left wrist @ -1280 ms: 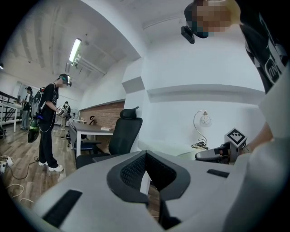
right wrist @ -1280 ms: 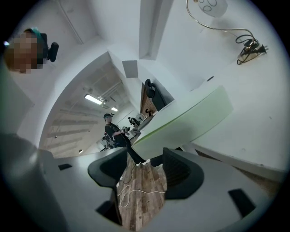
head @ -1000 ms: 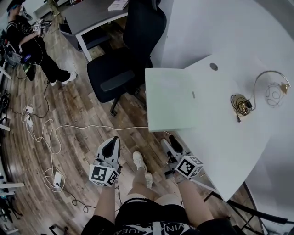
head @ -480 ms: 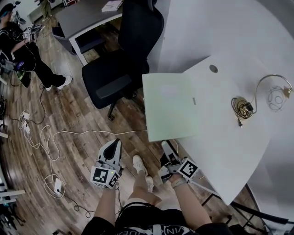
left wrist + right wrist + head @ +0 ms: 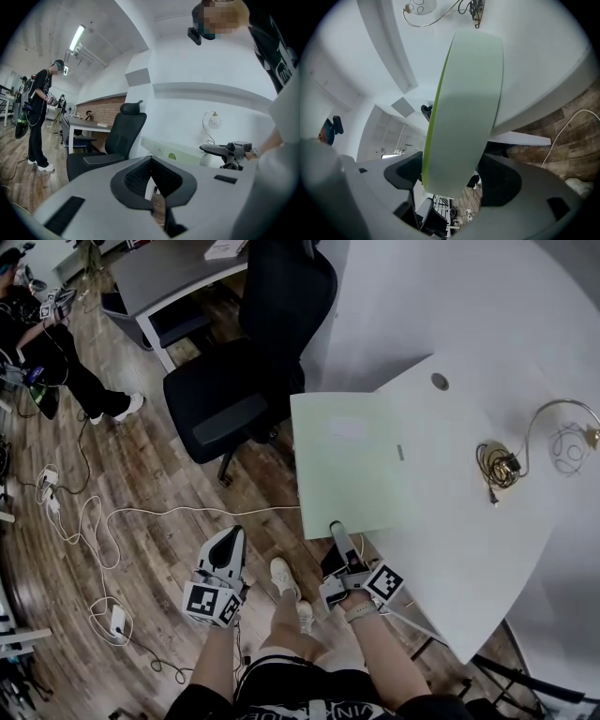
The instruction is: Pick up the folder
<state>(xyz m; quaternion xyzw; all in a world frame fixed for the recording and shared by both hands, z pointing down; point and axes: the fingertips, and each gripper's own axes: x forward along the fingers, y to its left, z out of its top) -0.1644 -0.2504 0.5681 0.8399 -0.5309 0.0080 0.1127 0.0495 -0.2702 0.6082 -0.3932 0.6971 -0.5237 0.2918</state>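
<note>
Right tongs (image 5: 336, 529) (image 5: 452, 180) stand with jaws apart, one on each side of the near edge of the pale green folder (image 5: 352, 465) (image 5: 464, 103). The right gripper view does not make clear whether either pad touches it. The folder lies flat on the white desk (image 5: 469, 521) (image 5: 534, 56), its left part hanging past the rim over the wooden floor (image 5: 159, 474).

Left tongs (image 5: 231, 538) (image 5: 151, 178) are held low over the floor, well apart from the folder, with jaws together and nothing between them.

The folder's broad face fills most of the right gripper view and hides the desk rim behind it. A small mark (image 5: 399, 452) on its top is too small to read. The desk's right end runs out of the head view.

A black office chair (image 5: 253, 362) (image 5: 117, 140) stands just beside the folder's overhanging side. Its seat covers most of its base. Behind it, a grey desk (image 5: 178, 273) is cut off by the top edge. A second person (image 5: 56, 343) in dark clothes stands at the upper left, partly out of frame.

A white cable (image 5: 141, 517) loops across the floor left of the left tongs. The holder's legs hide the floor below, with white shoes (image 5: 286, 573) showing between the two tongs. On the desk, well right of the folder, stands a small lamp (image 5: 511, 451) (image 5: 213, 123) with a curved brass-coloured stem. Its base is a tangle that is hard to make out.
</note>
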